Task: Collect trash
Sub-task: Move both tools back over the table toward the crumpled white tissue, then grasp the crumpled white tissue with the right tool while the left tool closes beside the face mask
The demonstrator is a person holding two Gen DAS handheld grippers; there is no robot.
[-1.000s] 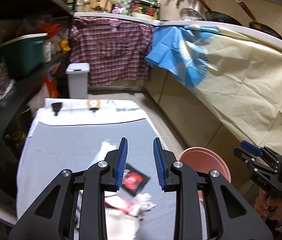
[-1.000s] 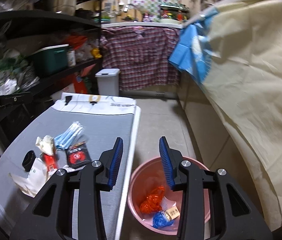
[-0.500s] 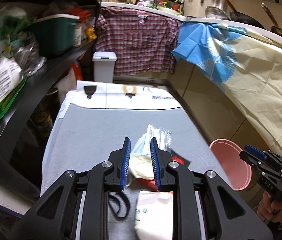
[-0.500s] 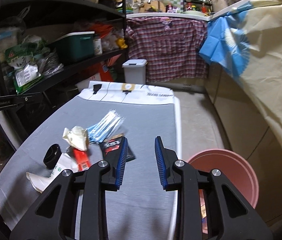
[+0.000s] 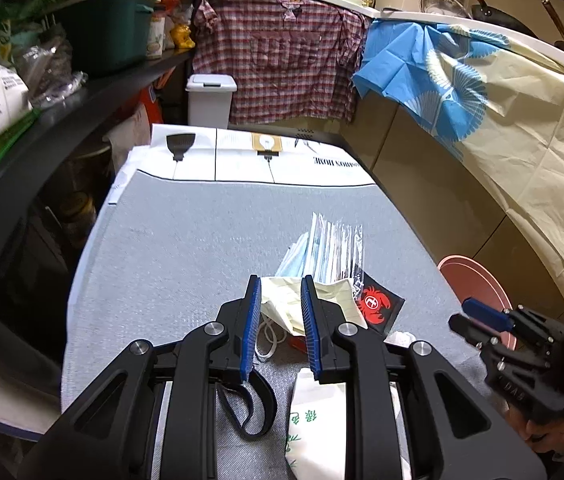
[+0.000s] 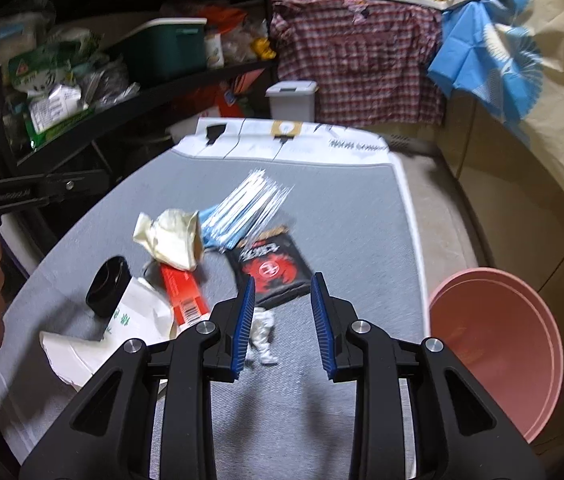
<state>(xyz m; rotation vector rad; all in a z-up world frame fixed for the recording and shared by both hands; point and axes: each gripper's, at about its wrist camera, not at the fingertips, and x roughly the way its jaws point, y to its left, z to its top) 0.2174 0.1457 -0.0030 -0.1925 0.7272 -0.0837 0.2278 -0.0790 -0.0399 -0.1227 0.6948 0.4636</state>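
Trash lies on the grey table (image 5: pixel 185 248): a crumpled cream paper (image 6: pixel 171 238), a pack of blue masks (image 6: pixel 241 210), a black packet with a red crab (image 6: pixel 275 270), a red wrapper (image 6: pixel 183 294), a small white wad (image 6: pixel 261 332), a black ring (image 6: pixel 107 286) and a white paper bag (image 6: pixel 129 326). My left gripper (image 5: pixel 279 300) is open and empty, just above the cream paper (image 5: pixel 282 300). My right gripper (image 6: pixel 282 302) is open and empty, above the white wad and the black packet. The pink bin (image 6: pixel 498 344) stands off the table's right edge.
Dark shelves (image 5: pixel 61 92) with bags and a green crate run along the left. A small white bin (image 5: pixel 209 100) and a plaid cloth (image 5: pixel 282 64) are at the far end. A cream sheet (image 5: pixel 522 128) hangs on the right.
Both grippers have swung from the pink bin side over the table. The left gripper has narrowed and now sits over the cream paper. The right gripper has come over the white wad.
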